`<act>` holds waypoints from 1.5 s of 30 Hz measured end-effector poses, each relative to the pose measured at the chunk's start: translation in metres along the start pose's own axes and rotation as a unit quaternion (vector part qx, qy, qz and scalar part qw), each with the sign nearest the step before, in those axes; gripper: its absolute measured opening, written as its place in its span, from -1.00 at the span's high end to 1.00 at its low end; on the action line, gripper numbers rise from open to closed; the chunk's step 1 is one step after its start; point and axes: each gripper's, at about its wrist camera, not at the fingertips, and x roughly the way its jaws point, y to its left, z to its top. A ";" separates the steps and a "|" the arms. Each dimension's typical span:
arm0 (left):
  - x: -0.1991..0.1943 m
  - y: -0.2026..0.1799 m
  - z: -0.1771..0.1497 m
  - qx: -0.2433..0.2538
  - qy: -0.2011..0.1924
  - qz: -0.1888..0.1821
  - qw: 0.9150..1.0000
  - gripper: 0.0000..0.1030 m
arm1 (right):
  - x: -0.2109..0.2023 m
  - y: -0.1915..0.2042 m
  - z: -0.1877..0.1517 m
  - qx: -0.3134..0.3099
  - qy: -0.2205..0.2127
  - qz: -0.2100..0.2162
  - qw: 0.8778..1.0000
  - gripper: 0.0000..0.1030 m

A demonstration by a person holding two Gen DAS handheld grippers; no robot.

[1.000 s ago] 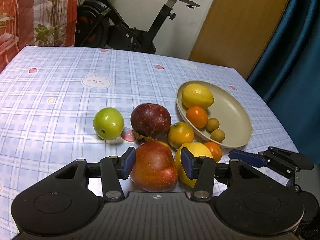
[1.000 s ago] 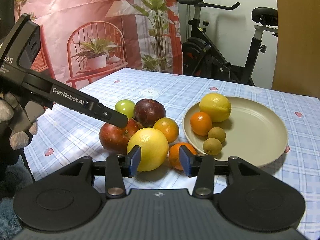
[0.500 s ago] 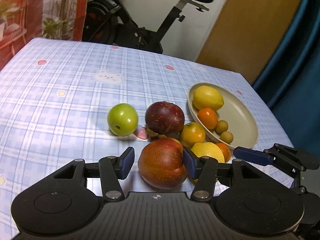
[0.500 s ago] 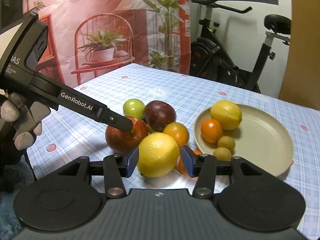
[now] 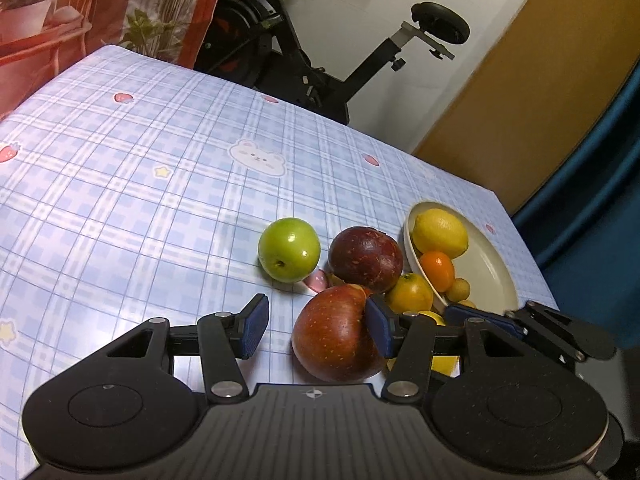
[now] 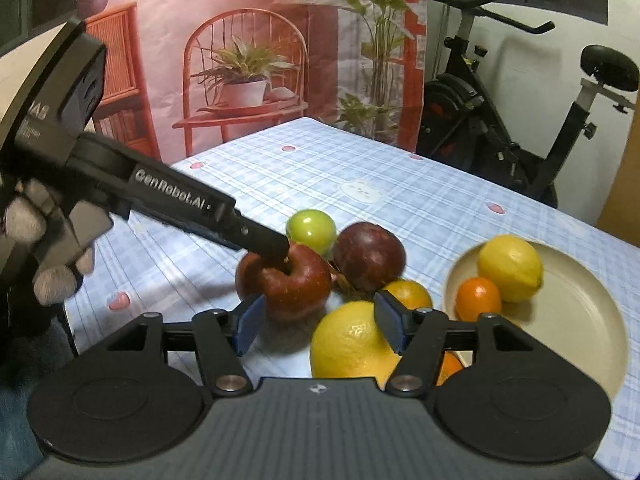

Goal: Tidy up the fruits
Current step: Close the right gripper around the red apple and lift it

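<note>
- Red apple (image 5: pixel 338 334) on the bench (image 5: pixel 140 184), near side of the fruit cluster; beige plate (image 5: pixel 496 268) to its right holds a lemon (image 5: pixel 440 232) and small orange fruits.
- Left gripper (image 5: pixel 316 326): jaws apart, right pad against the apple, left pad clear of it. No grip.
- Right gripper (image 6: pixel 316 320): jaws opening, yellow citrus (image 6: pixel 352 344) partly between them, not pinched.
- Step, judged: lining up pickups for transfer to the plate.
- Next: centre each fruit between the pads, then close.
</note>
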 end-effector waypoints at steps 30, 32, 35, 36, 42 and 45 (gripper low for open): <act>-0.008 0.026 -0.005 -0.050 -0.027 -0.025 0.998 -0.11 | 0.059 0.019 0.011 -0.013 0.044 0.031 0.998 -0.38; -0.009 0.019 -0.007 -0.037 -0.026 -0.039 0.998 -0.14 | 0.057 0.020 0.010 -0.013 0.037 0.030 0.999 -0.35; -0.007 0.006 -0.011 -0.005 -0.020 -0.041 0.999 -0.20 | 0.055 0.020 0.008 -0.012 0.031 0.031 0.999 -0.33; -0.006 0.002 -0.013 0.005 -0.018 -0.037 0.999 -0.25 | 0.054 0.020 0.007 -0.012 0.030 0.031 0.999 -0.32; 0.001 -0.007 -0.020 0.032 -0.012 -0.012 0.999 -0.25 | 0.052 0.022 0.005 -0.012 0.024 0.029 0.999 -0.32; 0.006 -0.008 -0.023 0.032 -0.012 -0.007 0.999 -0.24 | 0.053 0.022 0.005 -0.008 0.021 0.027 0.999 -0.33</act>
